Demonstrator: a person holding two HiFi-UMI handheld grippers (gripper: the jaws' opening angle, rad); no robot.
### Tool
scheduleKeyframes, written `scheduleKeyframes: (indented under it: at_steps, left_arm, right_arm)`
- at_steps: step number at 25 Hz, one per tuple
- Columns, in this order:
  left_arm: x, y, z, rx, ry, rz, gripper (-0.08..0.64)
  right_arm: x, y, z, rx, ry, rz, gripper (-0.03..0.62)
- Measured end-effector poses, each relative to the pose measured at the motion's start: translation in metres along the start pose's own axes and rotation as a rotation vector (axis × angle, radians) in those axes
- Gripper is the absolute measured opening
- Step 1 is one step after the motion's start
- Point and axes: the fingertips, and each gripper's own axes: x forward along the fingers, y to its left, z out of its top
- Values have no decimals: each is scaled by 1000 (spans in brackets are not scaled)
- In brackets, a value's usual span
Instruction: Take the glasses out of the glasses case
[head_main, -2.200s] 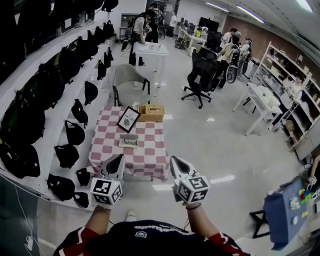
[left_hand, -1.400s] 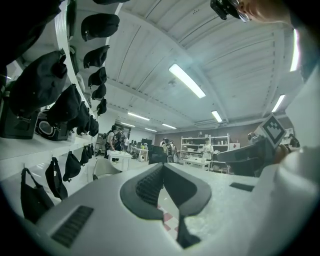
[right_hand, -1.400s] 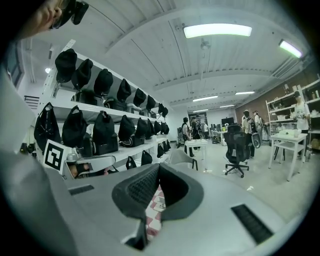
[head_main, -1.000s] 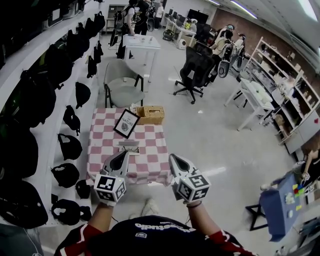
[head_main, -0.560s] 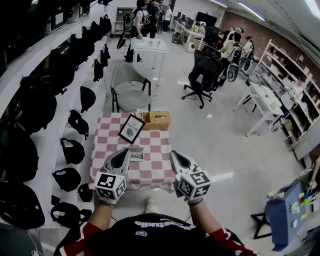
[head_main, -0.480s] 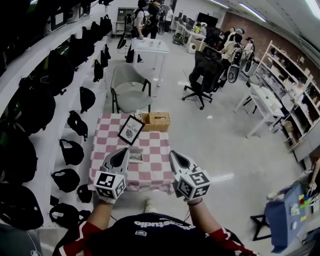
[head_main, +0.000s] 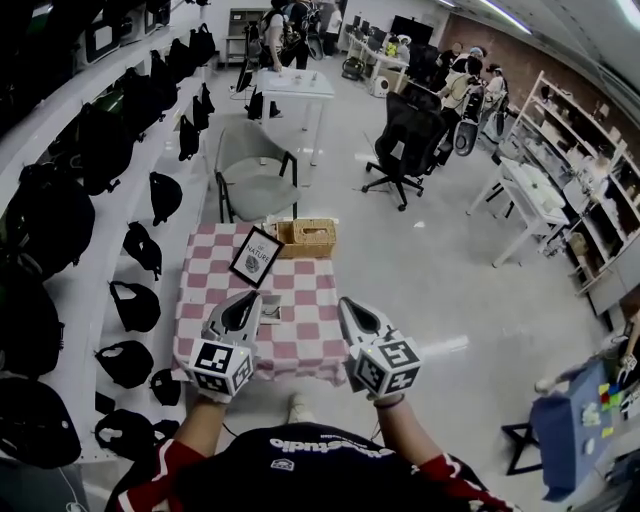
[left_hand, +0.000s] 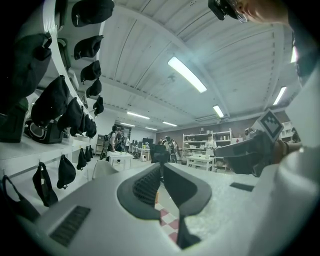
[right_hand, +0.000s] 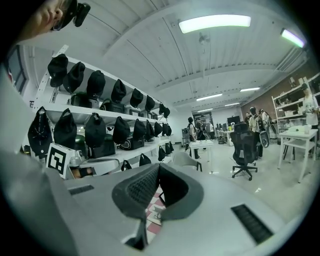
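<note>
Both grippers shut and empty, short of the table

The left gripper (head_main: 243, 310) and right gripper (head_main: 355, 318) each have jaws together with nothing between them. They are held above the near edge of the table (head_main: 300, 345). The case (head_main: 270, 313) lies on the checked cloth, half hidden behind the left gripper. The likely risk is reaching in with jaws closed — that would shove the light case along the cloth toward the frame (head_main: 254, 257) rather than pin it. Whether the case is open, I cannot tell.
</note>
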Motion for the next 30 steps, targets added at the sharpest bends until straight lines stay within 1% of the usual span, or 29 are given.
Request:
scheduleKeyframes:
  at_steps: [1,3,5,8,11,19,25,30]
  left_arm:
    - [1,-1,-2,-1,7,-4,8]
    - [4,-3,-8,-4,34,-26,64]
    - [6,-6,-11,0,53,-50,105]
    - [9,-8,-13,-1,51,-57,129]
    - [11,-10,-17,-4,58,-61,137]
    - [18,-15,-28,18,86,-89,141]
    - [27,-20,-33,34,102,-121,140]
    - [34,-22,-44,60,126,-153,141]
  right_arm:
    - [-1,-1,-1,2,0,-4,2]
    - [-4,-2,-2,4,-1,-11,2]
    - [-7,-3,-3,6,-1,-16,2]
    - [-12,-6,-4,11,2,-24,2]
    - [-15,-8,-7,15,6,-32,2]
    - [-18,-12,-12,16,11,-47,2]
    - [-24,-20,-15,18,16,-77,2]
    - [-22,-24,-23,25,34,-80,2]
